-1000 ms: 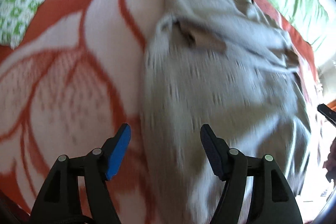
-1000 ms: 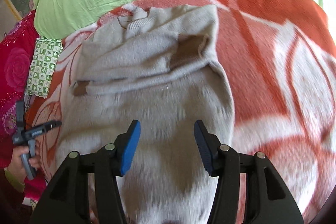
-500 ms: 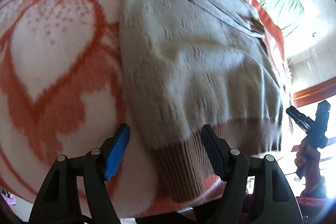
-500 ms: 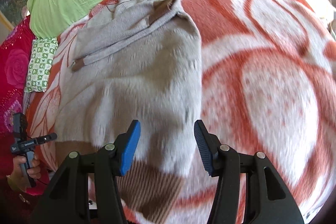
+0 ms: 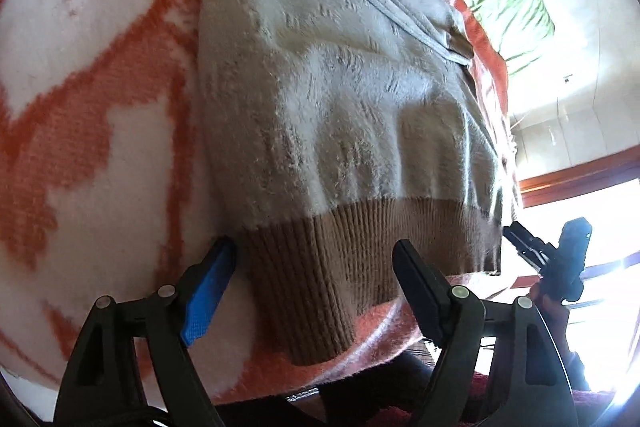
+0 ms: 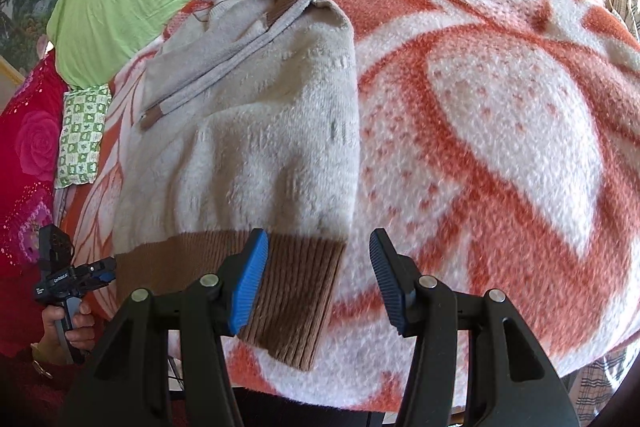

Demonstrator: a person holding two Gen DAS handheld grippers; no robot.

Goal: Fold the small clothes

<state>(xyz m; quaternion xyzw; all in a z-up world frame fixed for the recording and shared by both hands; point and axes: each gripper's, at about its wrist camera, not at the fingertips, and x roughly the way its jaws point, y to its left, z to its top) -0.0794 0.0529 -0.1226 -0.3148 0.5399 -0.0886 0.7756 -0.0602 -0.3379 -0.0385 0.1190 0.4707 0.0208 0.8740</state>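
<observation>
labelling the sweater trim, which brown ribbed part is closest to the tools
The wide brown hem band along the sweater bottom, with a corner between each open tool's fingers. The two brown cuffs are small and lie far up by the folded sleeves.

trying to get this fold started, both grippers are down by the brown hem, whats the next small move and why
Probably ease both forward and close on the hem: the left gripper and right gripper are open, each straddling a corner of the sweater.

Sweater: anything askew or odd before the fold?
Mostly fine. The sweater lies flat on the blanket with sleeves folded across its top. One oddity: the brown hem reaches the bed edge, and its corner hangs over. Both claws, left and right, are open.
</observation>
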